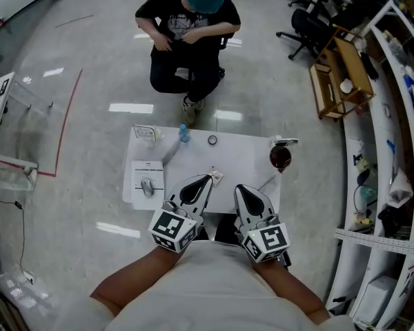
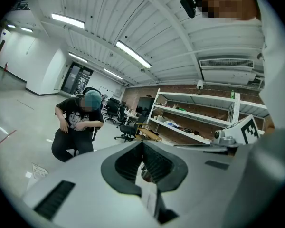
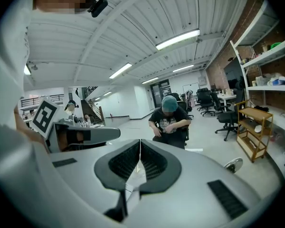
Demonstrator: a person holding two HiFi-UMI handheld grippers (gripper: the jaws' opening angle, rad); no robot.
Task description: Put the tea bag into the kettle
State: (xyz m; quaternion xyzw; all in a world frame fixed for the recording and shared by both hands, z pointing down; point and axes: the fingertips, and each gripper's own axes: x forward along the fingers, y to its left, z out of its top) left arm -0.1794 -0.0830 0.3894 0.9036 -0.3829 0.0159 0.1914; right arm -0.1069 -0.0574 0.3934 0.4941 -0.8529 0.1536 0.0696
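The work stood at the reaching step, with nothing picked up yet. The left gripper [image 1: 207,180] and the right gripper [image 1: 239,187] hung side by side over the near edge of the white table [image 1: 241,154]. Each had its jaws pressed together at the tips and pinched nothing; only the table showed through the gap behind the pads in each gripper view. What looked like the tea bag [image 1: 216,176], a small pale packet, lay on the table just beyond the left gripper's tip, at about 1 o'clock from it. The glass kettle [image 1: 281,157], dark with liquid, stood at the table's far right corner, at about 2 o'clock from the right gripper and well apart from the packet. A small blue bottle [image 1: 184,135] stood at 11 o'clock, near the far edge. By my reading, the next move called for one gripper to spread its jaws, settle over the packet and close on it before carrying it toward the kettle's mouth at 2 o'clock.
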